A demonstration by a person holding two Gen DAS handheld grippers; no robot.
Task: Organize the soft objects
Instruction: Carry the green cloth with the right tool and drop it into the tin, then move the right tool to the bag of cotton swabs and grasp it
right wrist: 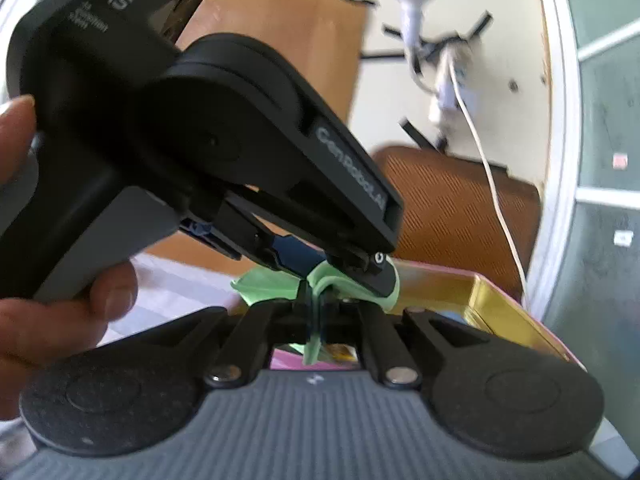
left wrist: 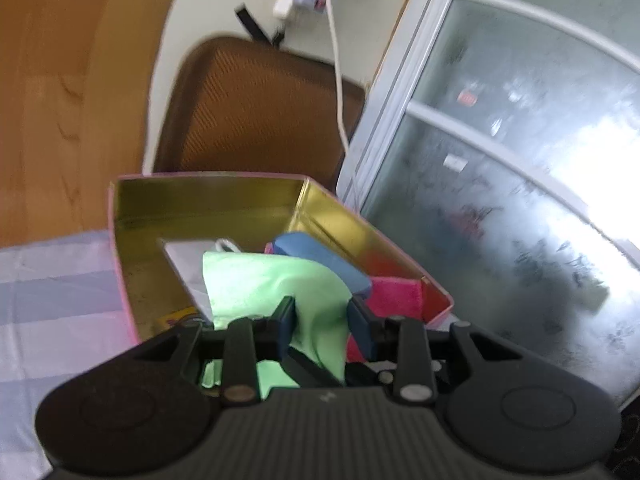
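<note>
Left wrist view: the left gripper [left wrist: 320,320] pinches a bunched green cloth [left wrist: 264,280] between its two blue-padded fingers [left wrist: 286,326]. The cloth rises over the near end of an open tin box [left wrist: 208,200], gold inside with a pink rim, which stands on a pale checked sheet [left wrist: 52,304]. Inside the box a blue soft piece [left wrist: 320,254] lies to the right of the cloth, a pink cloth [left wrist: 394,294] lies in the near right corner, and a flat white item [left wrist: 182,254] lies on the bottom to the left. Beyond the box is a brown mesh chair back [left wrist: 256,112], with a frosted window [left wrist: 500,160] to the right and a white cable [left wrist: 338,80] hanging down the wall.

Right wrist view: the right gripper [right wrist: 314,316] has its fingers pressed together on a thin fold of the same green cloth [right wrist: 264,288]. The left gripper [right wrist: 352,270] reaches in from the upper left, held by a hand [right wrist: 52,320], and clamps the cloth just above the right one. The tin box [right wrist: 504,312] shows near right, behind both grippers, and the chair back [right wrist: 452,204] is farther off.
</note>
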